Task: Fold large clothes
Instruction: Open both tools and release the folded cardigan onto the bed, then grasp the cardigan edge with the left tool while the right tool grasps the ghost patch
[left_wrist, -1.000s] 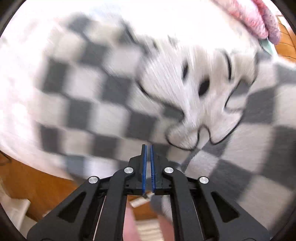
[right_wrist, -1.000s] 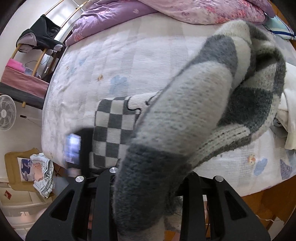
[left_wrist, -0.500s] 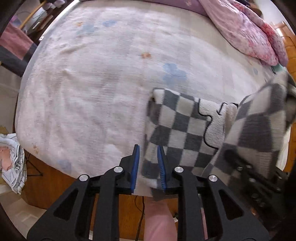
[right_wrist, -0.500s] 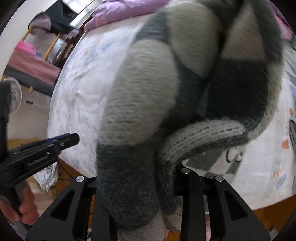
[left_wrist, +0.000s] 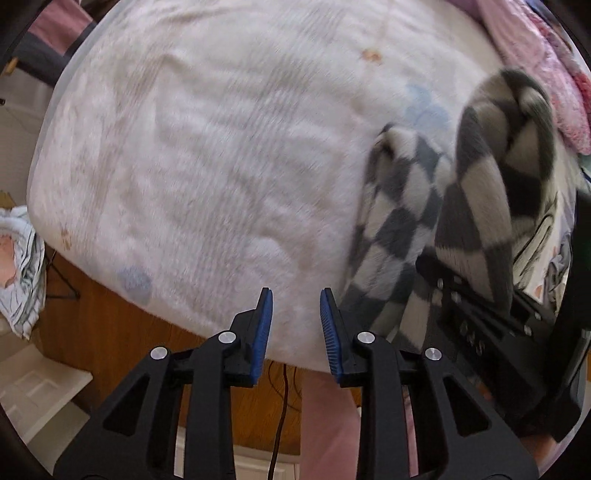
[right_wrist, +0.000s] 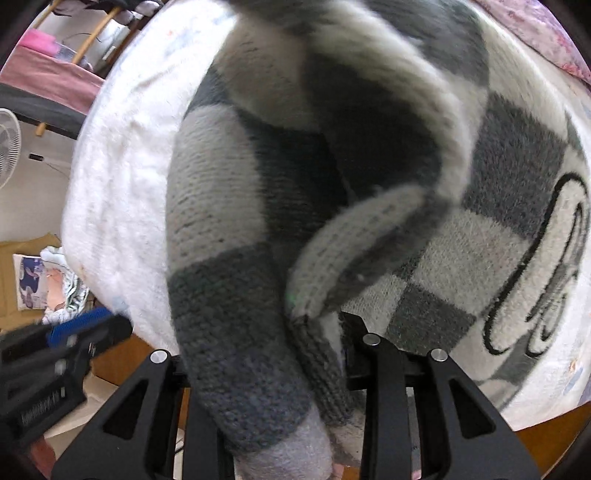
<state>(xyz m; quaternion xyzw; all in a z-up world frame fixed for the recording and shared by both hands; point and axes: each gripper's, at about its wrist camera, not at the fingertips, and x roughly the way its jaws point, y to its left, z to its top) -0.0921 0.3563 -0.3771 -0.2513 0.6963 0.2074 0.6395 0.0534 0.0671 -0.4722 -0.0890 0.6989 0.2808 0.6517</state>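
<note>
Left claw (left_wrist: 296, 325) agape and empty, right claw (right_wrist: 280, 354) clamped shut

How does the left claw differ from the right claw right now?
The left claw is open with nothing between its blue pads; the right claw is shut on the checkered sweater. The left hangs over the bed's near edge; the right is buried in knit fabric. Both share the same black frame.

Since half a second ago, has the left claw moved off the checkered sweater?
Yes. The left claw now sits open over the bed sheet, left of the checkered sweater whose edge it straddled before.
</note>
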